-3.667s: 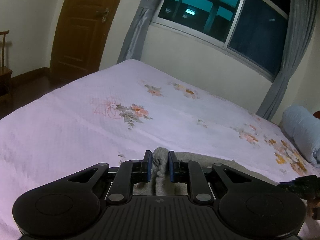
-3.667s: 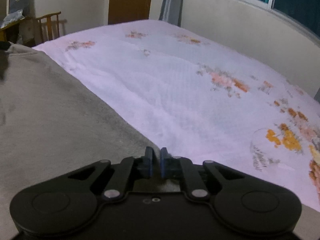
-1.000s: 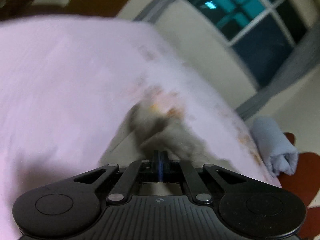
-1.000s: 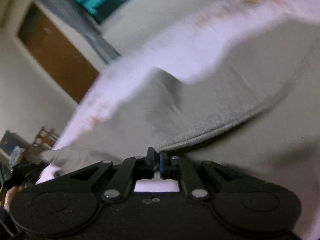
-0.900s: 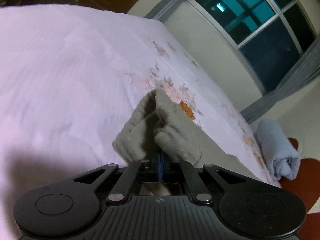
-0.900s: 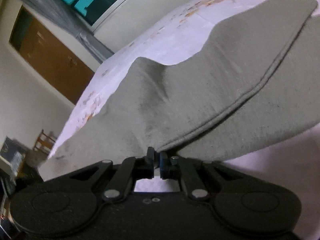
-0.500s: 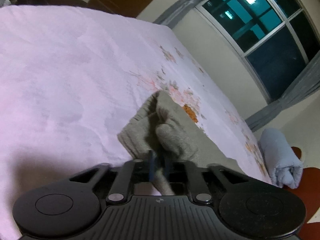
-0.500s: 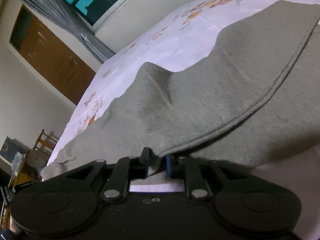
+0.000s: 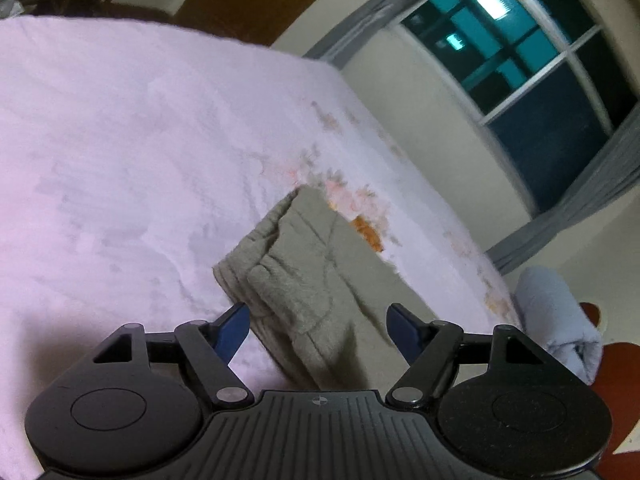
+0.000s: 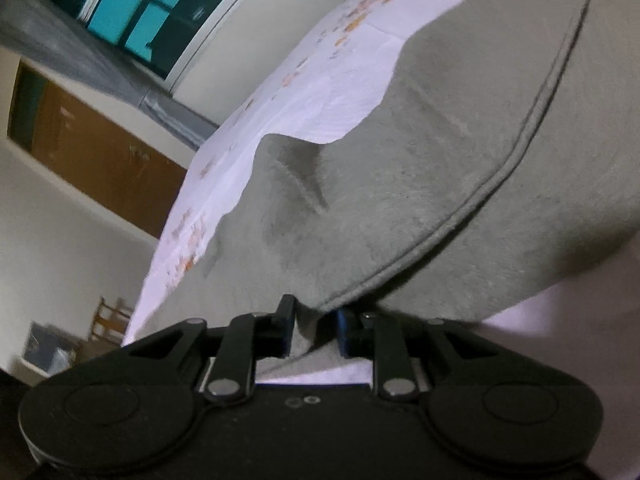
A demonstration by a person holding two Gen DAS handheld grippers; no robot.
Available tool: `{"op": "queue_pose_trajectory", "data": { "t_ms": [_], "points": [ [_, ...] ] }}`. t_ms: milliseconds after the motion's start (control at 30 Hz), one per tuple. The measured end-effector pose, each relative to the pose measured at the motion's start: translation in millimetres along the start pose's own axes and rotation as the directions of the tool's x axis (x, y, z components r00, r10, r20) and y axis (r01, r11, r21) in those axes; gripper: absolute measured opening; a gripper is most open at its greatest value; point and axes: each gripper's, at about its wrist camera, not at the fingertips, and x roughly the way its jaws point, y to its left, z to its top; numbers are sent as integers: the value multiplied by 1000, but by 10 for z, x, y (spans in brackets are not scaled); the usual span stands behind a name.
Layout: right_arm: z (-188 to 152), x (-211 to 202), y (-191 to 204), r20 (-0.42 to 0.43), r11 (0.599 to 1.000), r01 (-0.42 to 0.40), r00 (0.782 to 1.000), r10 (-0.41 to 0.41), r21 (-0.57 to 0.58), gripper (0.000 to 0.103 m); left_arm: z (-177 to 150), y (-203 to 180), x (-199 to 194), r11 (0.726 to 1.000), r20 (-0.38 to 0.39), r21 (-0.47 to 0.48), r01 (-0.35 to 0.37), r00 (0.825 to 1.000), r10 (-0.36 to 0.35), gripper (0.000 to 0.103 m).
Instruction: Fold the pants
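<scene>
Grey sweatpants (image 9: 316, 276) lie folded on the pink floral bedspread (image 9: 120, 152). In the left wrist view the ribbed end of the pants lies between the fingers of my left gripper (image 9: 318, 326), which is wide open and holds nothing. In the right wrist view the pants (image 10: 420, 184) show a top layer with a stitched seam lying over a lower layer. My right gripper (image 10: 314, 328) is partly open, its blue pads standing apart around the near edge of the cloth without pinching it.
A rolled light-blue towel (image 9: 556, 320) lies at the bed's far right edge, with a red-brown object (image 9: 616, 384) beside it. A window with grey curtains (image 9: 532, 60) and a wooden door (image 10: 96, 164) stand behind the bed. A chair (image 10: 108, 320) stands at the left.
Both grippers were shut on the pants while carrying them over into a fold. Both have now opened, the left wide and the right partly, and the cloth rests on the bed.
</scene>
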Motion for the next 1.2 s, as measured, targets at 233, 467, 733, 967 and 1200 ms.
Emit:
{"op": "queue_pose_trajectory", "data": {
  "t_ms": [233, 467, 733, 967, 1200],
  "points": [
    [242, 54, 298, 47, 996, -11, 999, 15, -86, 0, 482, -403, 168, 989, -16, 86, 117, 993, -116, 22],
    [328, -112, 603, 136, 962, -51, 987, 90, -267, 0, 575, -255, 213, 990, 4, 87, 110, 994, -110, 22],
    [39, 208, 218, -5, 976, 31, 999, -33, -213, 0, 213, 151, 268, 998, -55, -6, 66, 996, -66, 22],
    [73, 168, 210, -3, 975, 21, 1000, -22, -221, 0, 277, 153, 302, 998, -78, 4, 60, 995, -60, 22],
    [81, 69, 225, -11, 967, 28, 999, -32, -254, 0, 221, 244, 309, 998, -88, 4, 56, 995, -55, 22]
  ]
}}
